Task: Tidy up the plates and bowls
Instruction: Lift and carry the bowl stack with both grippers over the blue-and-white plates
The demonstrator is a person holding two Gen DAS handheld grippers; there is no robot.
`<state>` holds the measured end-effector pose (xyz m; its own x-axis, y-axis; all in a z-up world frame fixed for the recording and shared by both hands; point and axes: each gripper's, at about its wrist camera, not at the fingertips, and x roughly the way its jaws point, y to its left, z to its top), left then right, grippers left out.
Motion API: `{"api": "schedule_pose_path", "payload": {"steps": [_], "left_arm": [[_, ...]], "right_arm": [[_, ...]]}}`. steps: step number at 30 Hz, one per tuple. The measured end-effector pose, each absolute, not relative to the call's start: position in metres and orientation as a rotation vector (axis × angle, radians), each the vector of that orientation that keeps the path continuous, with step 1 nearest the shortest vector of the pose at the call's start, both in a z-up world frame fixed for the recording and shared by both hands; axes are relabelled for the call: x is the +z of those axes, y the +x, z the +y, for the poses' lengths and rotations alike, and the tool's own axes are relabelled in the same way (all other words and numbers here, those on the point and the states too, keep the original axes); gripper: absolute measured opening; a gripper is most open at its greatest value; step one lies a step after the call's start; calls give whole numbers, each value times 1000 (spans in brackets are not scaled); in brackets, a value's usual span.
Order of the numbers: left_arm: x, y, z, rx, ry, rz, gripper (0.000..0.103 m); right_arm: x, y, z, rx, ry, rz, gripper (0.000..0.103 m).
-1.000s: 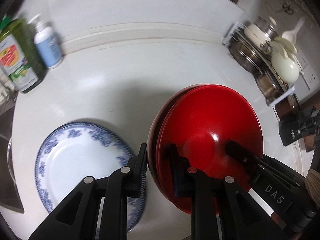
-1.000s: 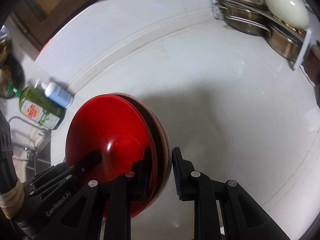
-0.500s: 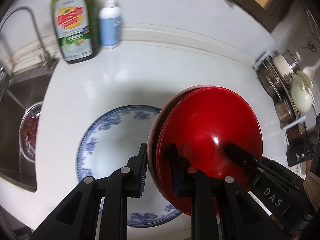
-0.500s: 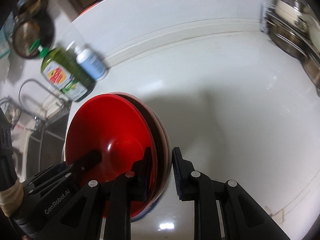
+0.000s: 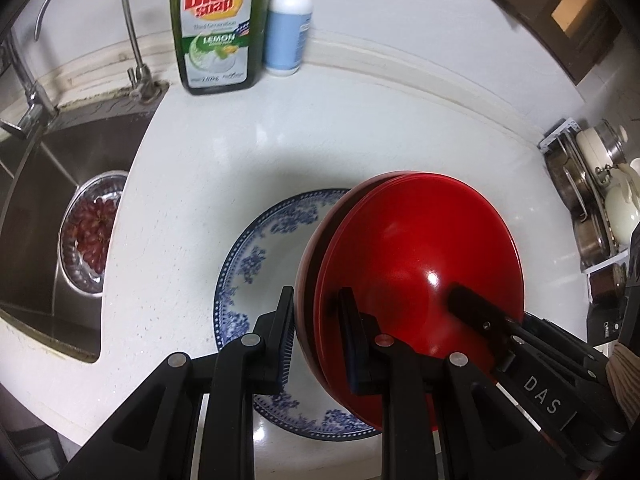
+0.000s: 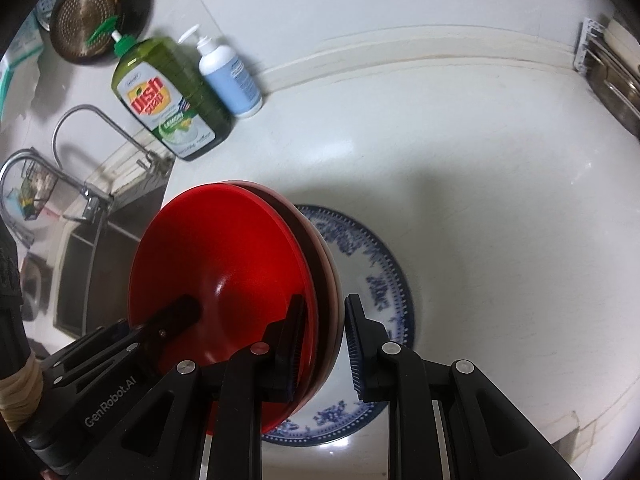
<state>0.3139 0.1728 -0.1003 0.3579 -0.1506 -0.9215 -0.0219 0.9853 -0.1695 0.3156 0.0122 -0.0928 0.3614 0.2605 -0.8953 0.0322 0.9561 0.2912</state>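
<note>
The left tongs (image 5: 316,336) and the right tongs (image 6: 322,344) both grip the rim of a stack of red bowls (image 5: 416,272), one finger inside and one outside. The stack is tilted, over the blue-patterned plate (image 5: 256,264) that lies on the white table (image 5: 248,152) under the tongs.

1. A home kitchen: a steel sink (image 5: 48,184) with a curved tap (image 5: 80,12) lies left of the tongs (image 5: 316,340).
2. Dish soap (image 5: 214,28) and a pump bottle (image 5: 286,36) stand ahead on the white table (image 5: 400,132).
3. Pots on a rack (image 5: 592,200) sit to the right.
</note>
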Motion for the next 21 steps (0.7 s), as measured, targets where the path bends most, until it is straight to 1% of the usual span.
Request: {"api": "schedule_pose_path", "payload": {"steps": [12, 21], "left_arm": [[-122, 323, 179, -61, -145, 1258, 22], [-127, 327, 179, -64, -139, 1267, 22]], "right_arm": [[-118, 324, 21, 166, 283, 1258, 22], [-128, 328, 25, 160, 279, 1275, 22]]}}
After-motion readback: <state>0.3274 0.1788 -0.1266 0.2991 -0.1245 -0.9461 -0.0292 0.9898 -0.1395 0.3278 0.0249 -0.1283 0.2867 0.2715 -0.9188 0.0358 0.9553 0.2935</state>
